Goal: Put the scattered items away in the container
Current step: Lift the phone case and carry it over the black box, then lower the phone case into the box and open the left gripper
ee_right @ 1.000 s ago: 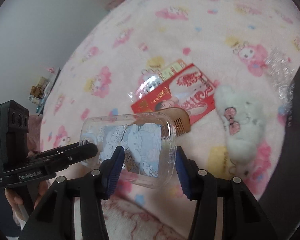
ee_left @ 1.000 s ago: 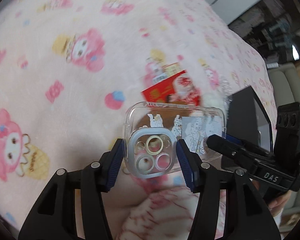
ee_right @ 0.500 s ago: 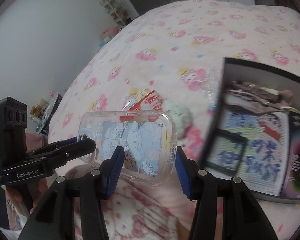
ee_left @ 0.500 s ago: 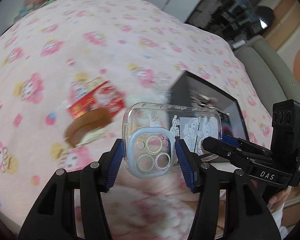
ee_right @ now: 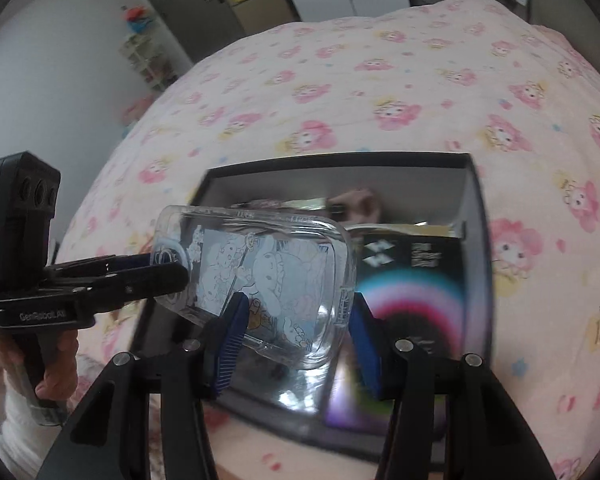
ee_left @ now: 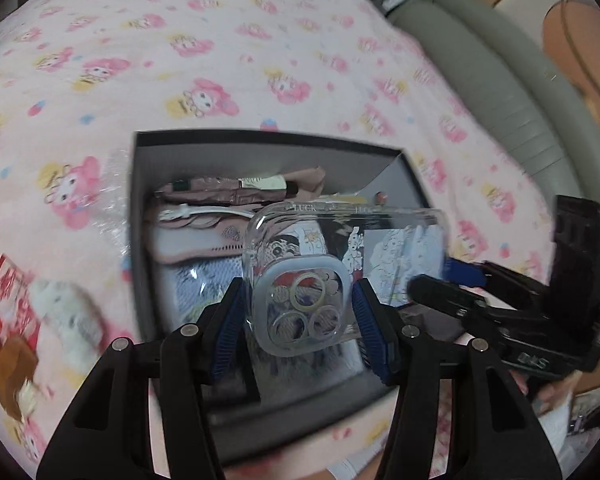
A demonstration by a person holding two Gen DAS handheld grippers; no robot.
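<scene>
1. Clear plastic phone case (ee_left: pixel 340 268), printed with cartoon figures, sits nearest the lenses. Your left gripper (ee_left: pixel 300 316) is clamped across its camera-cutout end; your right gripper (ee_right: pixel 296 332) is clamped across the other end. Both sets of blue pads press on the case edges.
2. Gripping both ends probably keeps the thin, bendy shell level and stops it twisting. Judgement only.
3. The case hangs in the air above the open dark box (ee_left: pixel 140 240), not touching it. Each gripper points steeply down toward the box interior.
4. Inside the box: a pinkish wrapped bundle (ee_left: pixel 220 194) against the far wall, a white cable (ee_left: pixel 196 214) just in front of it, and a black printed booklet (ee_right: pixel 416 272) lying flat on your right-hand side. The gap for the case looks to be over these flat things.
5. Beside the box on the pink cartoon blanket (ee_left: pixel 220 60): a white plush toy (ee_left: pixel 66 312), a red packet (ee_left: pixel 4 312) and a brown comb (ee_left: pixel 14 368), not yet tidied.
6. Risk: letting go unevenly could tip the case onto the box rim.
</scene>
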